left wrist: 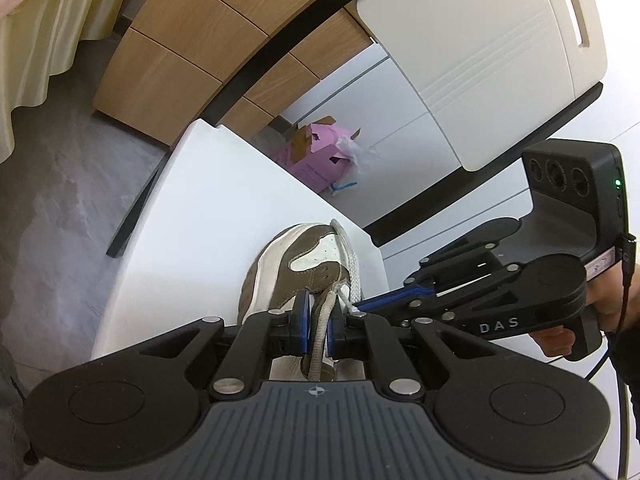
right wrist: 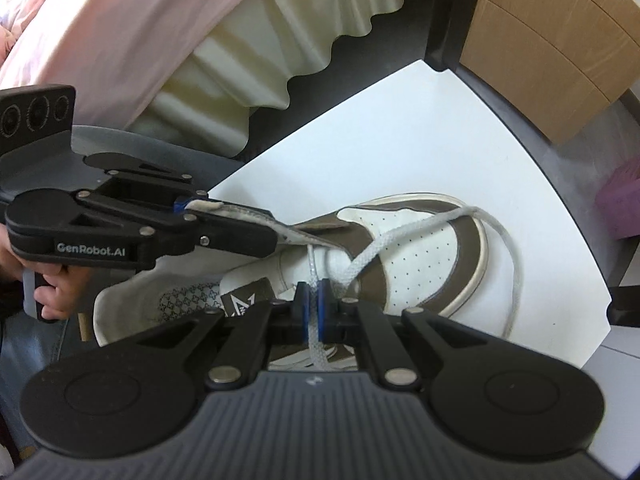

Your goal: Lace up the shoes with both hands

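A brown and white sneaker (left wrist: 280, 264) (right wrist: 420, 256) lies on a small white table (left wrist: 208, 208) (right wrist: 380, 140). My left gripper (left wrist: 318, 320) (right wrist: 240, 224) is shut on the shoe's eyelet flap and pulls it up and sideways. My right gripper (right wrist: 314, 304) (left wrist: 362, 307) is shut on the white lace (right wrist: 400, 236) just above the shoe's opening. From there the lace (left wrist: 348, 256) crosses the toe and loops round it onto the table. The two grippers' tips are close together over the eyelets. A hand holds each gripper's handle.
The table's edges are close on all sides of the shoe. Wooden drawers (left wrist: 180, 40) and a white panel (left wrist: 480, 60) stand behind it. A pink box (left wrist: 316, 156) lies on the floor. A bed with a cream skirt (right wrist: 240, 80) is beside the table.
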Demonstrator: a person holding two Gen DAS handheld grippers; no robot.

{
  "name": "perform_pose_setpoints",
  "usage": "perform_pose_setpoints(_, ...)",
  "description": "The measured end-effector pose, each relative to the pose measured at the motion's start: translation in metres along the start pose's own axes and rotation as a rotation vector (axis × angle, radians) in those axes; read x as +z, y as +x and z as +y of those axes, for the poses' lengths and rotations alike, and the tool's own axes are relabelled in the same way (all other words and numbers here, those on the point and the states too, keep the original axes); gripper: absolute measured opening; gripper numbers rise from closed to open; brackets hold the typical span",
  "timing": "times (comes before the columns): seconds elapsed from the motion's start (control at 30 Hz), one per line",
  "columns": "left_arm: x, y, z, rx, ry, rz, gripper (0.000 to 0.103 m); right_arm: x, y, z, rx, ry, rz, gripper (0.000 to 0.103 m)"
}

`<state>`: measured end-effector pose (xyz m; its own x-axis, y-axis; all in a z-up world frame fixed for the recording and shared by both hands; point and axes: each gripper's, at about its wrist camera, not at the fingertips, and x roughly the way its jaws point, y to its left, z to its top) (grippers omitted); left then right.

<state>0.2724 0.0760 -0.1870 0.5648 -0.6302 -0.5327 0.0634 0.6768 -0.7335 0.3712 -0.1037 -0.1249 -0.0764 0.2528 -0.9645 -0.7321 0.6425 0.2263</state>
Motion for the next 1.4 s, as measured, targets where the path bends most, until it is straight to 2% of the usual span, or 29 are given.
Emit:
perform_pose_setpoints(0.3, 0.000, 0.002, -0.003, 0.013, 0.044, 0.003, 0.010, -0.002, 0.008, -0.008, 0.011, 0.088, 0.009, 0.005)
perform_pose_setpoints(0.4, -0.001, 0.002, -0.011, 0.038, 0.113, -0.003, 0.010, -0.005, 0.006, -0.009, 0.020, 0.105, -0.022, 0.005)
perform_pose_setpoints(0.47, -0.005, 0.003, -0.022, 0.072, 0.211, -0.011, 0.009, -0.010, 0.005, -0.010, 0.025, 0.117, -0.054, 0.005)
perform_pose_setpoints(0.6, -0.022, 0.007, -0.051, 0.168, 0.498, -0.031, 0.009, -0.019, 0.002, -0.008, 0.013, 0.118, -0.114, 0.005)
perform_pose_setpoints(0.73, -0.042, 0.012, -0.068, 0.244, 0.742, -0.034, 0.009, -0.023, 0.001, 0.007, -0.056, 0.053, -0.154, 0.004)
perform_pose_setpoints(0.9, -0.051, 0.013, -0.071, 0.256, 0.864, -0.010, 0.009, -0.027, 0.003, 0.028, -0.156, -0.063, -0.198, 0.004)
perform_pose_setpoints(1.0, -0.053, 0.014, -0.073, 0.259, 0.900, -0.005, 0.009, -0.028, 0.002, 0.037, -0.209, -0.117, -0.229, 0.004)
perform_pose_setpoints(1.3, -0.050, 0.012, -0.070, 0.246, 0.897, 0.007, 0.009, -0.038, 0.012, 0.054, -0.316, -0.267, -0.301, 0.004)
perform_pose_setpoints(1.4, -0.051, 0.013, -0.071, 0.244, 0.902, 0.010, 0.010, -0.045, 0.013, 0.060, -0.361, -0.341, -0.295, 0.007)
